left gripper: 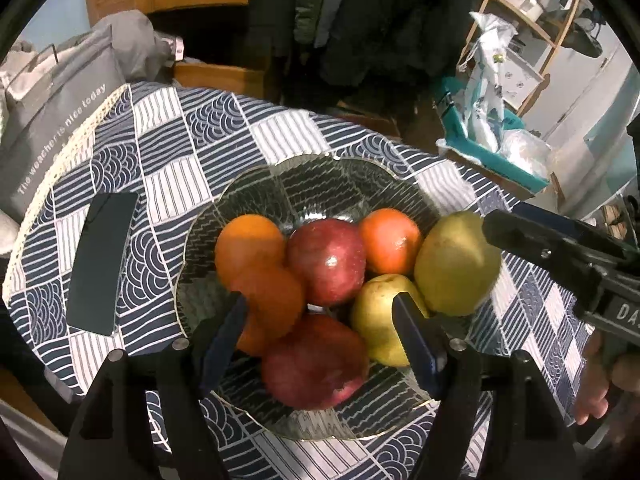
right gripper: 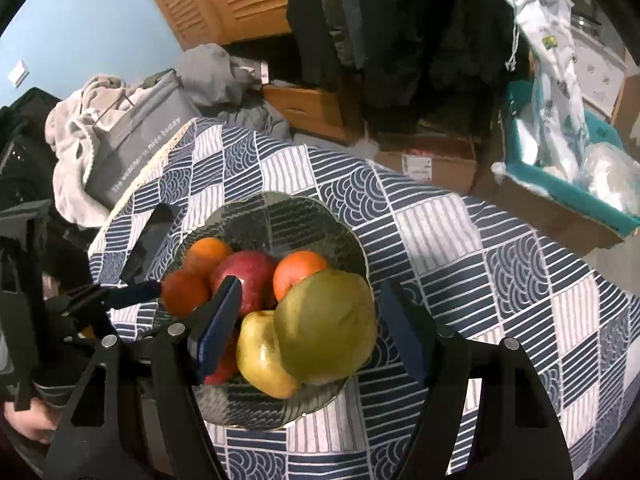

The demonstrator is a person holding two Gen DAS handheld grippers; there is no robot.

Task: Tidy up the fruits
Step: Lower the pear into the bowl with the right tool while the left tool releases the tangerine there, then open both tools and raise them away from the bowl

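left gripper [left gripper: 320, 320] hangs released over the glass bowl [left gripper: 320, 176], nothing pinched; right gripper [right gripper: 308, 328] brackets the green pear [right gripper: 326, 324] at the bowl's 3 o'clock rim, grip unclear; oranges [left gripper: 248, 244] and apples [left gripper: 326, 260] fill the bowl.

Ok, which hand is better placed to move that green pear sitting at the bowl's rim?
Right. The right claw straddles the green pear; the left claw hangs open over the near red apple, off to the side of the pear.
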